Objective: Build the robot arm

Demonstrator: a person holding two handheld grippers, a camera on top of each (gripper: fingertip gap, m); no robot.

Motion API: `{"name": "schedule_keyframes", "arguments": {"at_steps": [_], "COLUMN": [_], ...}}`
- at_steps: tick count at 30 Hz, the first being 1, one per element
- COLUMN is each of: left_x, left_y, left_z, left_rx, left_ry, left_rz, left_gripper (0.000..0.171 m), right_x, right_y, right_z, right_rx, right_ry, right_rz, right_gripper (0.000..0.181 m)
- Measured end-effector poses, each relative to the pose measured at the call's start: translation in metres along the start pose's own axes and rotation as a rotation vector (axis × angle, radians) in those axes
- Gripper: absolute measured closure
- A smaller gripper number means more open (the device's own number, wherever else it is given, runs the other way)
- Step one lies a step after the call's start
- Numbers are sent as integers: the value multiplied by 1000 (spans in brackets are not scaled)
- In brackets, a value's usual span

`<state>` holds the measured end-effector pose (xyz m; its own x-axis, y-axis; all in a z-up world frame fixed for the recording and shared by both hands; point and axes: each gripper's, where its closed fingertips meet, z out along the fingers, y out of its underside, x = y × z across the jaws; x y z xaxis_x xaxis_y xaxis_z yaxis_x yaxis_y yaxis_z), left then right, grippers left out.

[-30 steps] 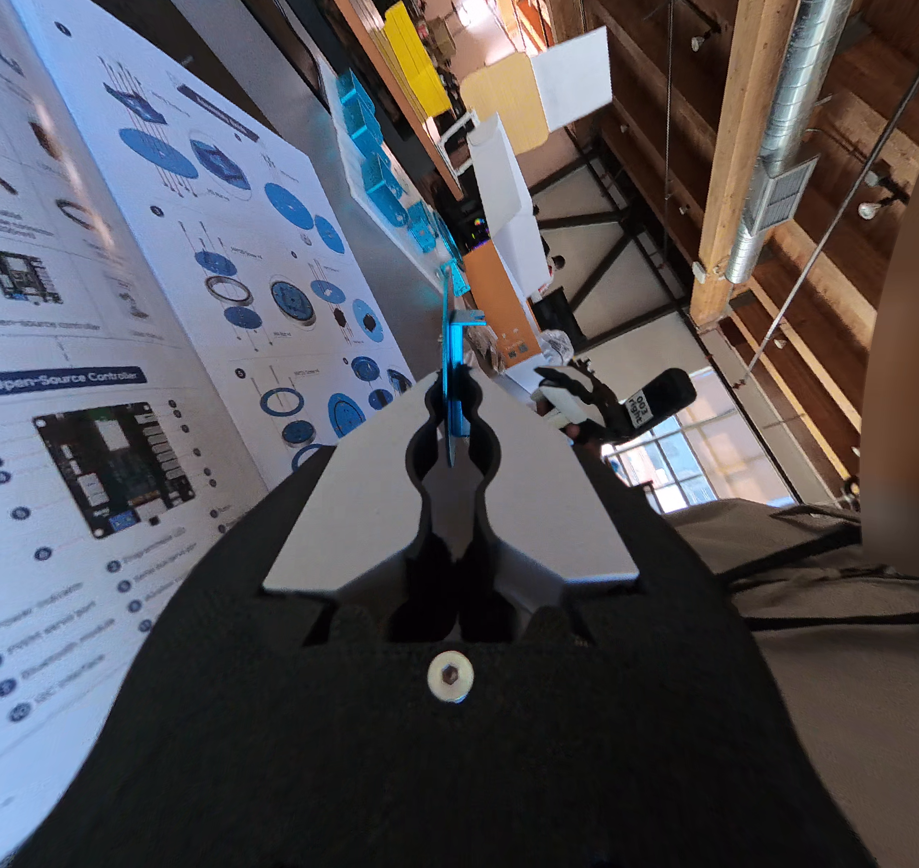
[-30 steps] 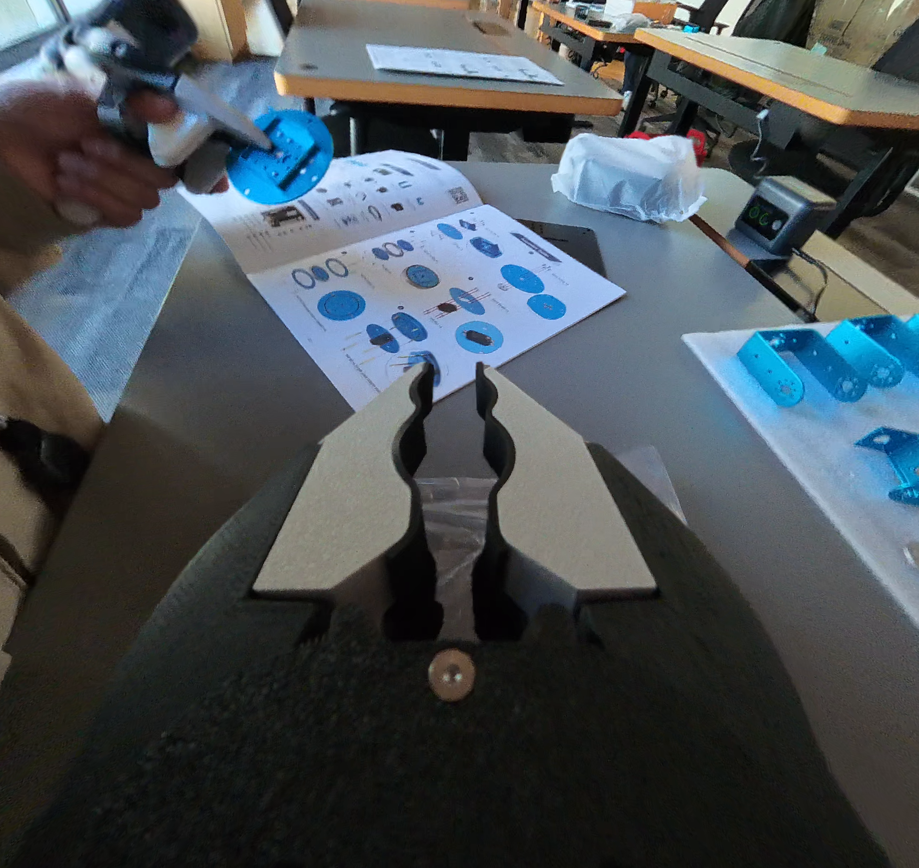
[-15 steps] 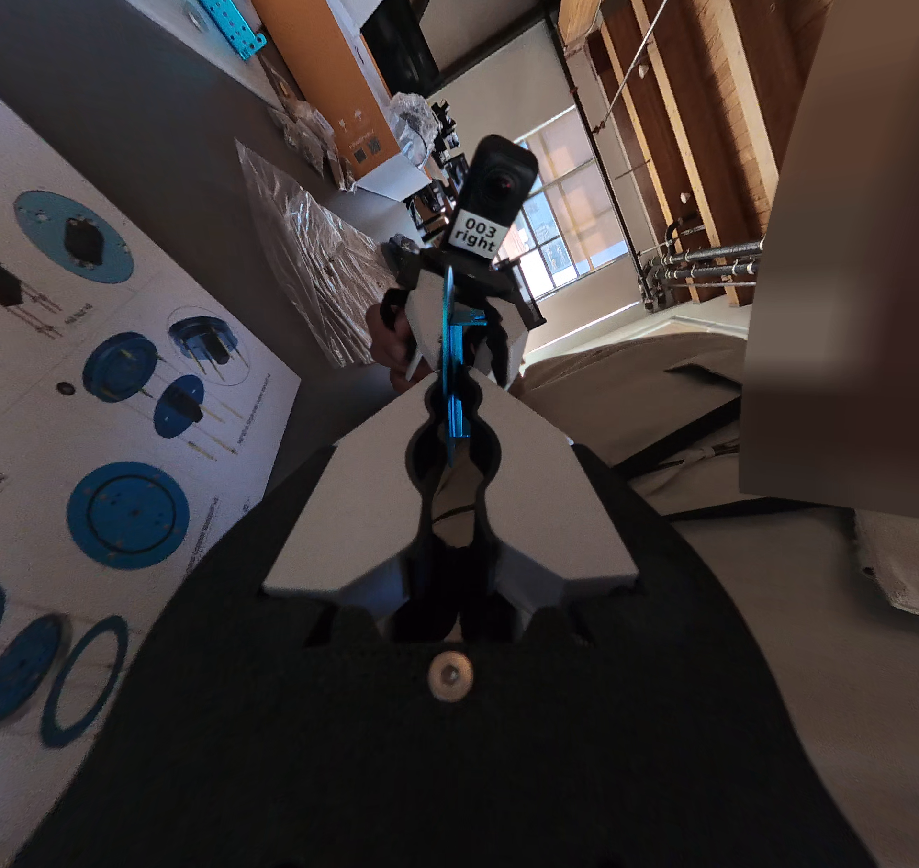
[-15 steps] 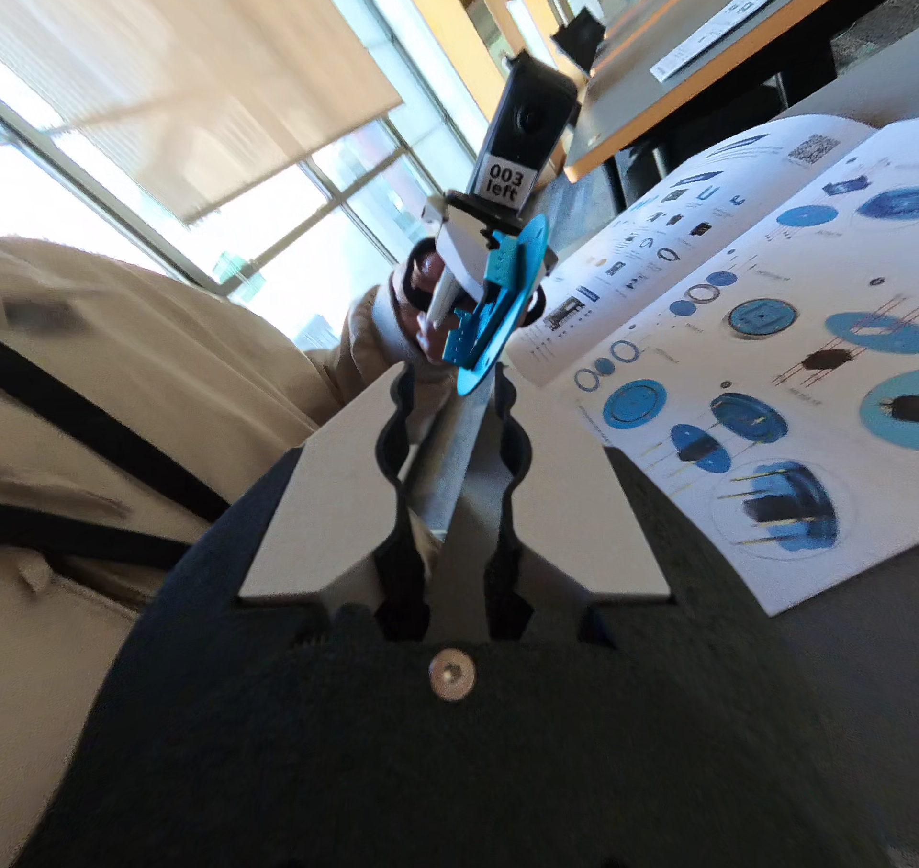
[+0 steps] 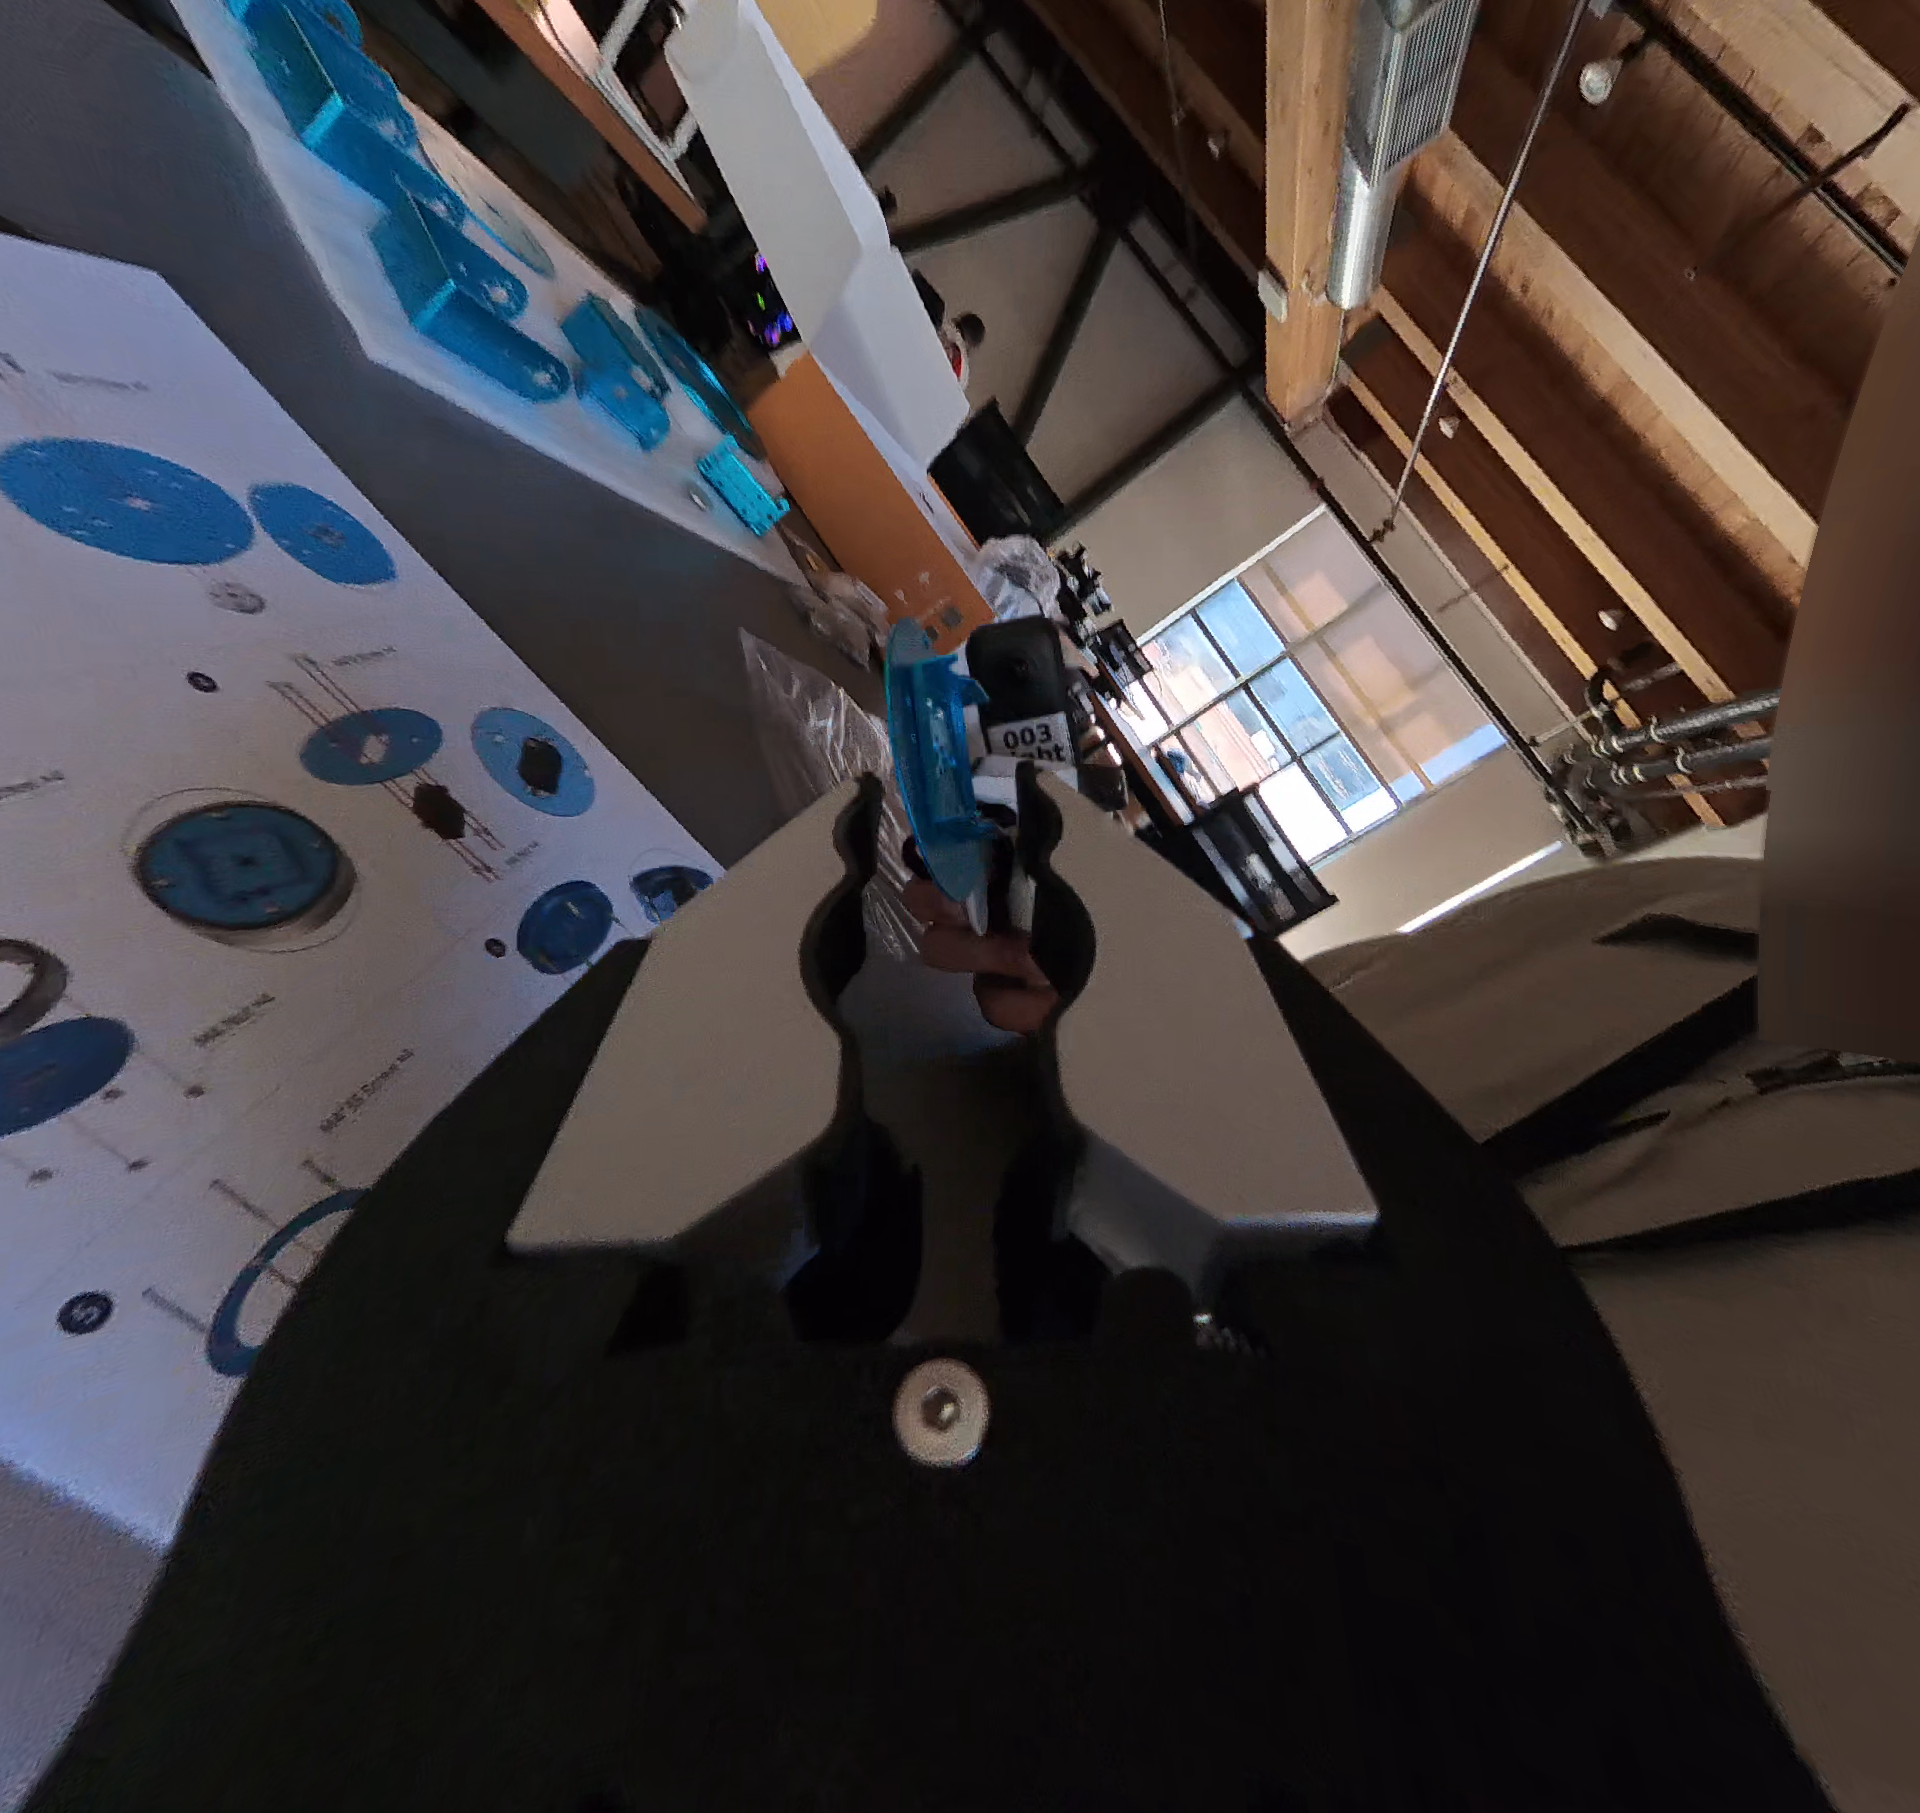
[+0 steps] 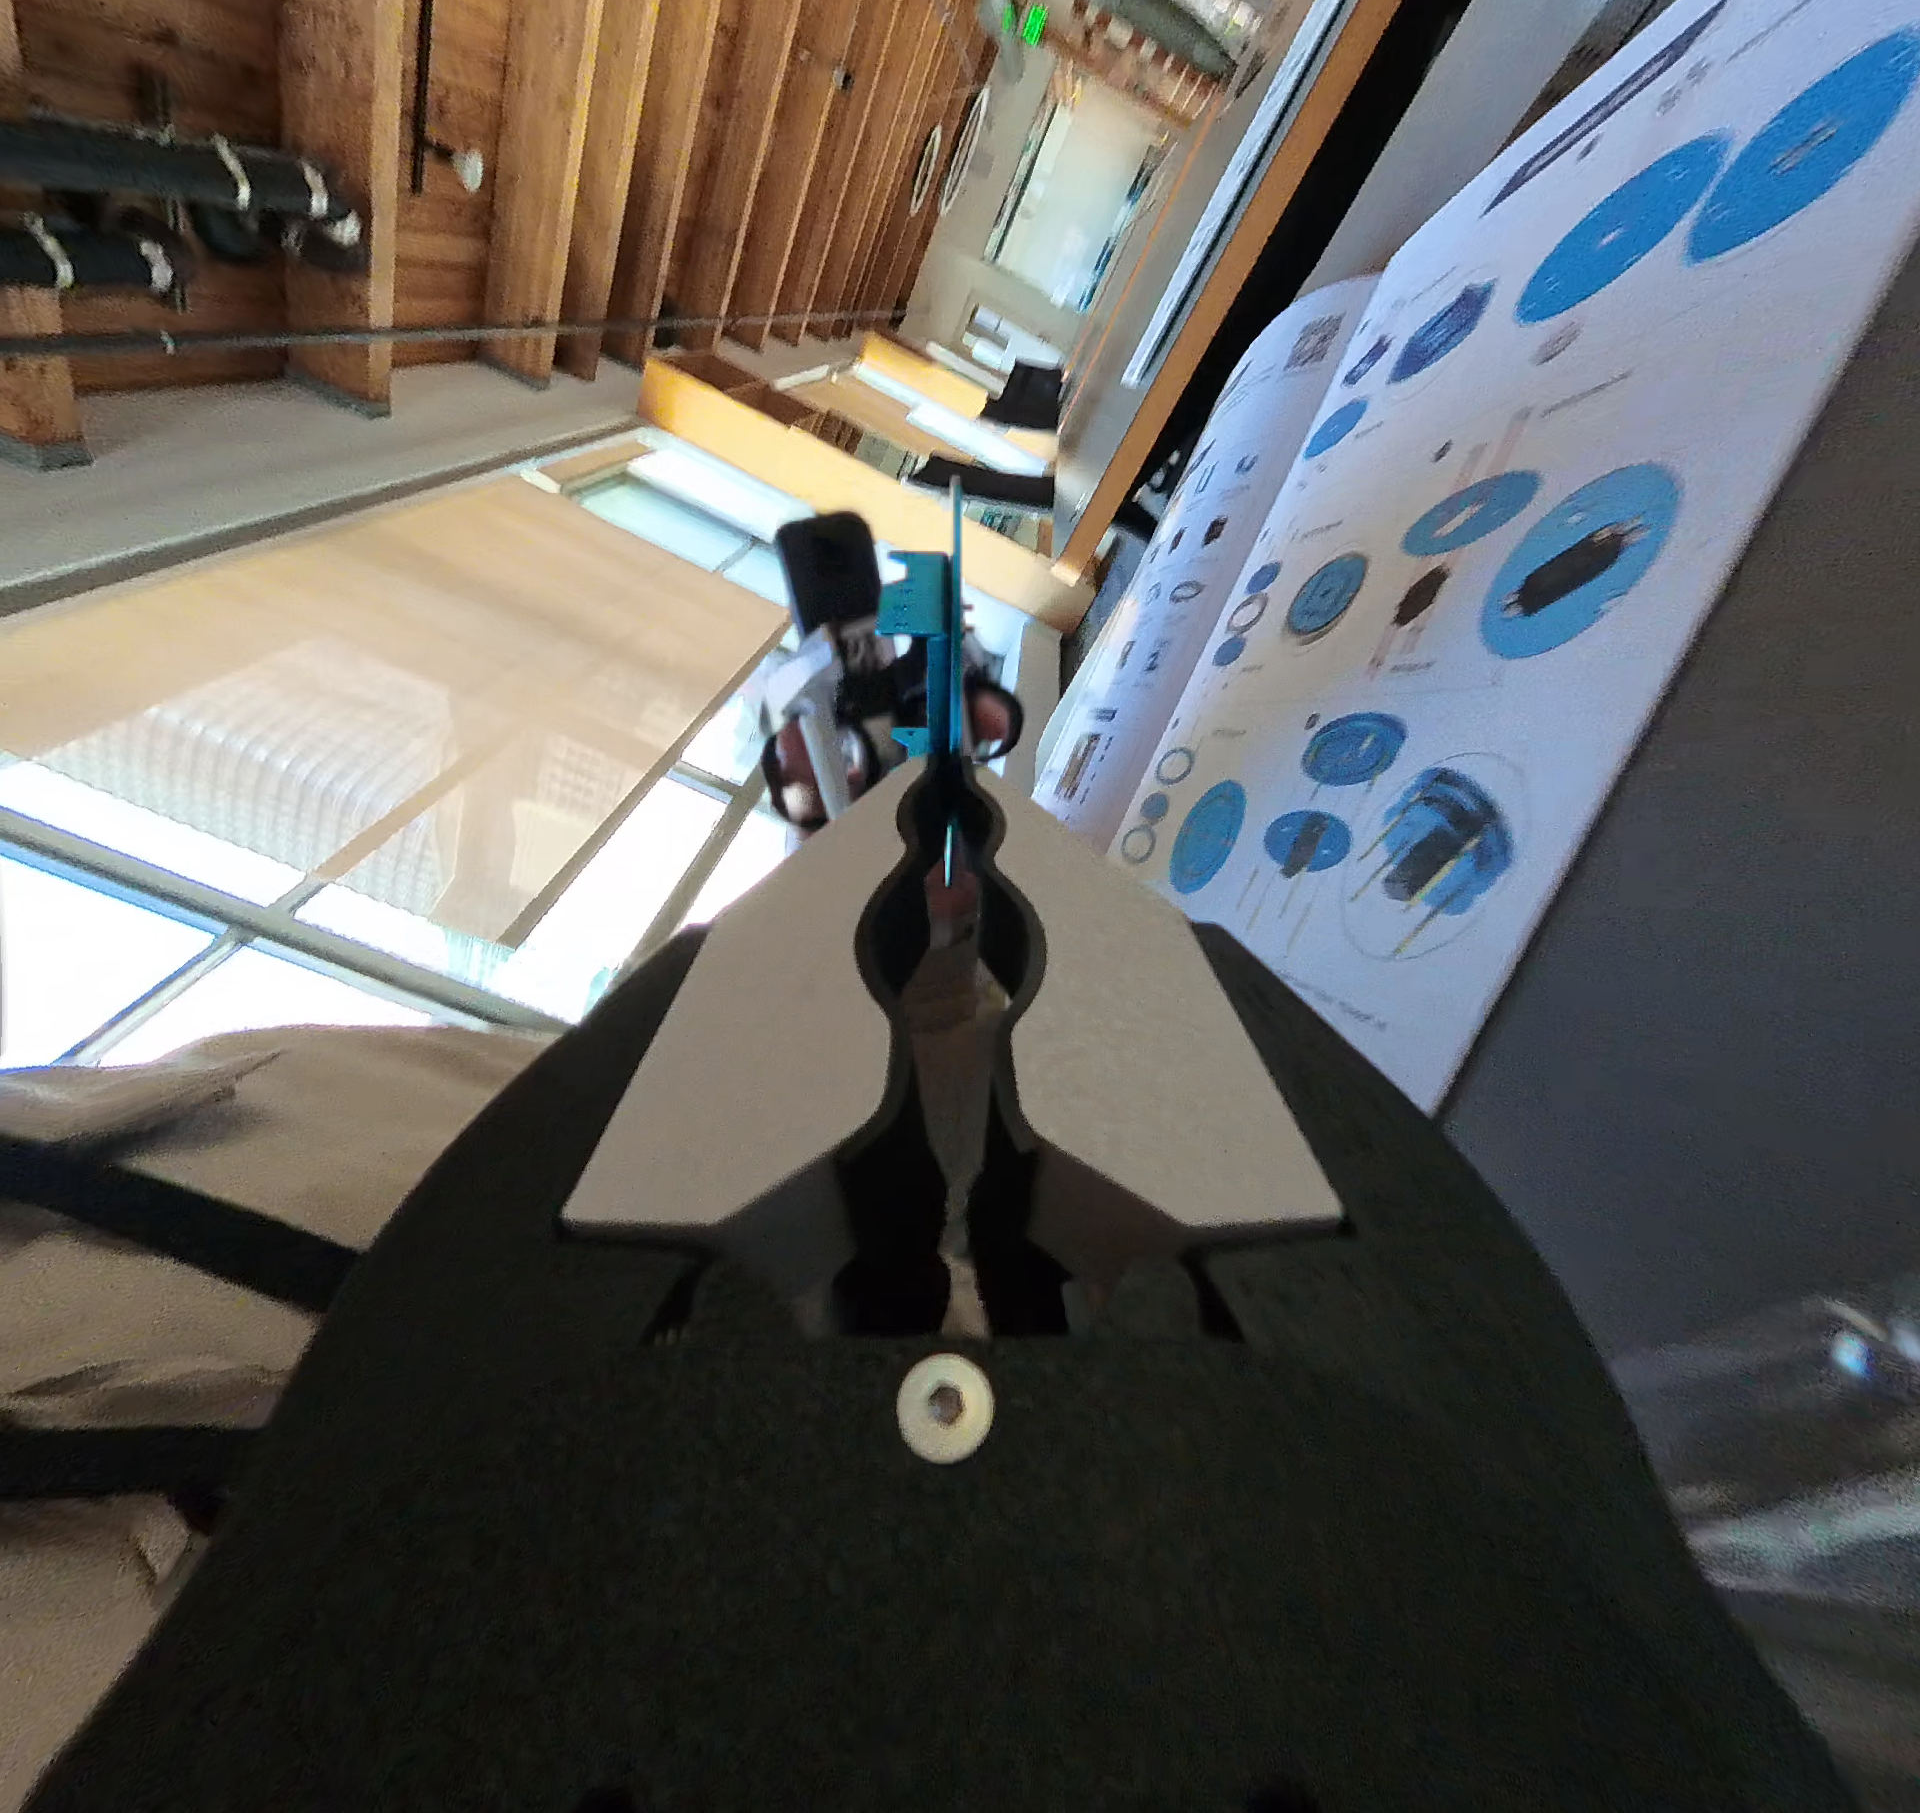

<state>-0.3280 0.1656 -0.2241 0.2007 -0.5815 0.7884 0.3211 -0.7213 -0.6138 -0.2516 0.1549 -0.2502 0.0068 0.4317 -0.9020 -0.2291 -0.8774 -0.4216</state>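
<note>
A blue round metal plate (image 5: 928, 766) with a small blue bracket on one face is held up in the air. My right gripper (image 6: 951, 768) is shut on the plate's (image 6: 952, 641) edge, which shows edge-on. In the left wrist view the right gripper (image 5: 982, 880) faces me with the plate in it. My left gripper (image 5: 945, 784) is open, its tips either side of the plate's near edge and apart from it. The left gripper (image 6: 862, 714) shows beyond the plate in the right wrist view.
An open white instruction booklet (image 5: 312, 724) with blue part drawings lies on the grey table (image 5: 540, 527); it also shows in the right wrist view (image 6: 1455, 620). A white tray (image 5: 260, 132) holds several blue brackets (image 5: 447, 277). A clear plastic bag (image 5: 810, 724) lies nearby. A person's beige clothing (image 5: 1558, 1036) is close. Some 9 centimetres of space lies between my two pairs of fingers.
My left gripper held the blue plate and has now opened and let go. My right gripper swung round to face it, closed on the plate's edge and holds it.
</note>
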Motion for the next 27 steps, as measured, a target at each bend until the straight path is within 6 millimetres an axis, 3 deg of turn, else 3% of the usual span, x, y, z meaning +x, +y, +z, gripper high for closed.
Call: {"name": "schedule_keyframes", "arguments": {"at_steps": [5,13,22,27], "left_x": [-6,-1,2,-1], "left_y": [5,24,20,13], "left_z": [-10,16,21,11], "left_rx": [145,130,136,60], "left_ry": [-71,8,19,12], "left_rz": [35,-54,-54,-1], "left_gripper": [150,154,157,157], "right_x": [2,2,-1,-5], "right_y": [-10,-6,0,18], "right_z": [-8,-9,-6,-2], "right_rx": [35,27,-15,-176], "right_ry": [-7,-23,-28,-33], "right_rz": [43,69,45,4], "right_gripper": [181,181,181,181]}}
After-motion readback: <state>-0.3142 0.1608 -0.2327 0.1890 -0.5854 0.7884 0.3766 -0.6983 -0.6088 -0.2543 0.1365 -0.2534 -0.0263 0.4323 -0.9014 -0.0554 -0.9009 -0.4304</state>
